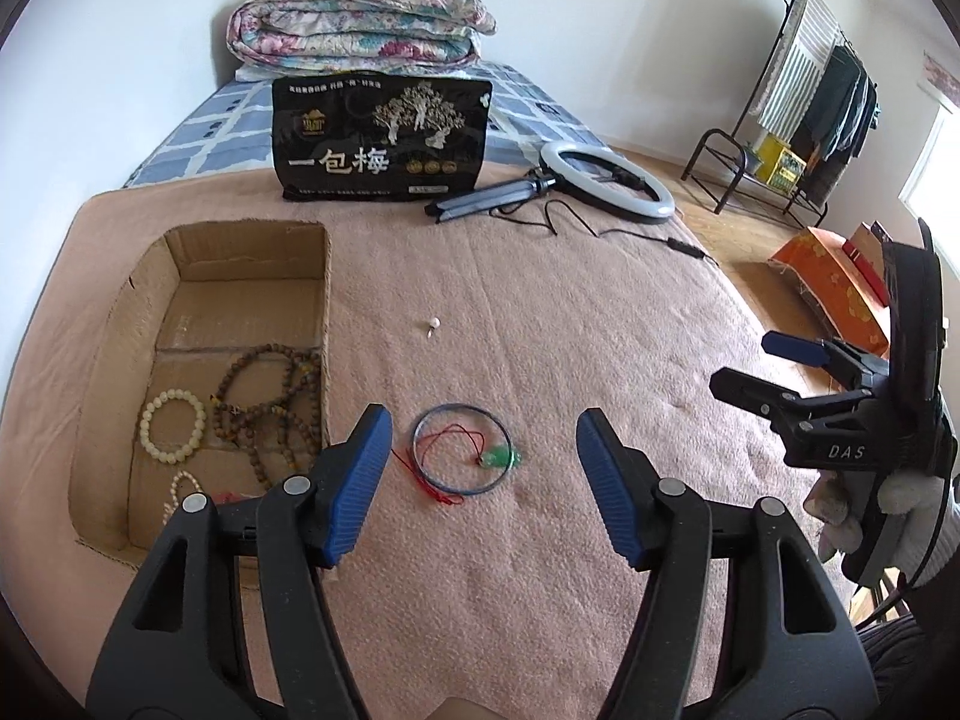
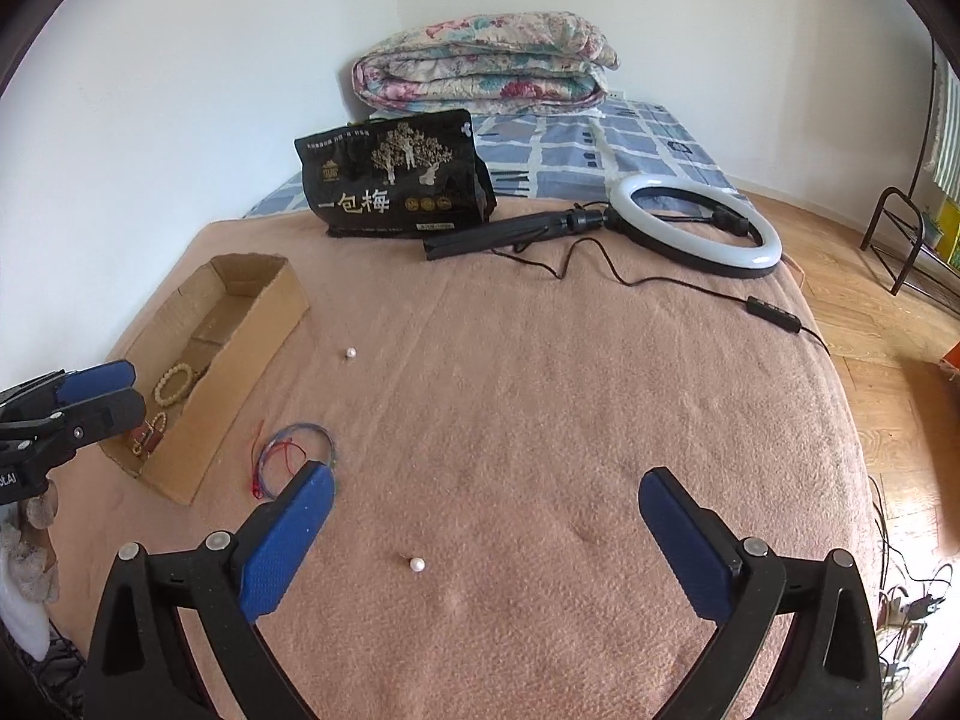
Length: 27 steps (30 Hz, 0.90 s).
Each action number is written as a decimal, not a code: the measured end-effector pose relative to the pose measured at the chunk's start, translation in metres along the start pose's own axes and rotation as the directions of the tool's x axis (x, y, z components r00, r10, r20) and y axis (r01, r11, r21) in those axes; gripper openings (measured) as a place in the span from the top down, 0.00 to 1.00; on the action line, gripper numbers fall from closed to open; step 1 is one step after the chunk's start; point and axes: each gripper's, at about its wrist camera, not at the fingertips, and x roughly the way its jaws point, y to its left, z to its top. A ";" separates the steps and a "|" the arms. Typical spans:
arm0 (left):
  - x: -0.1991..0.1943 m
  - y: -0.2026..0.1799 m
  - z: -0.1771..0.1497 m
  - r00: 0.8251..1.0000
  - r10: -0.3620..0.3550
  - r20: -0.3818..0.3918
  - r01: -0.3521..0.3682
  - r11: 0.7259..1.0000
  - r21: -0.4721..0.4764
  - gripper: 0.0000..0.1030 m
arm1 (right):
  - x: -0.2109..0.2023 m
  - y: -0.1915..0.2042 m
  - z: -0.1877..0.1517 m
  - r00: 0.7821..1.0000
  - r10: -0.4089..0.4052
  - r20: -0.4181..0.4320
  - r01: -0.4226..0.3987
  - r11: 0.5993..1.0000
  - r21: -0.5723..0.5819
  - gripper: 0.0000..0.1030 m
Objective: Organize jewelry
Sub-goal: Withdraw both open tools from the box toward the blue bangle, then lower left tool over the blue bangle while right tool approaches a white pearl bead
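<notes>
Left gripper agape over bangle beside box, right gripper agape around pearl.

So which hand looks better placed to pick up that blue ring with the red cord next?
Probably the left. The left gripper is open with the blue ring lying just ahead between its fingers, beside the cardboard box. The right gripper is open over a pearl instead.
</notes>
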 end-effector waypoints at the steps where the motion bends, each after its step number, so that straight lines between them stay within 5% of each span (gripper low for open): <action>1: 0.004 -0.004 -0.003 1.000 0.001 -0.016 0.000 1.000 0.007 0.36 | 0.002 -0.003 -0.002 1.000 -0.002 -0.009 0.002 1.000 0.001 0.02; 13: 0.060 -0.025 -0.032 0.987 0.077 -0.138 -0.072 0.997 0.040 0.34 | 0.026 -0.021 -0.018 0.992 0.061 -0.113 -0.056 0.997 0.050 0.19; 27: 0.101 -0.002 -0.032 0.972 0.116 -0.204 -0.139 0.985 -0.100 0.34 | 0.042 -0.006 -0.028 0.977 0.112 -0.183 -0.110 0.994 0.022 0.29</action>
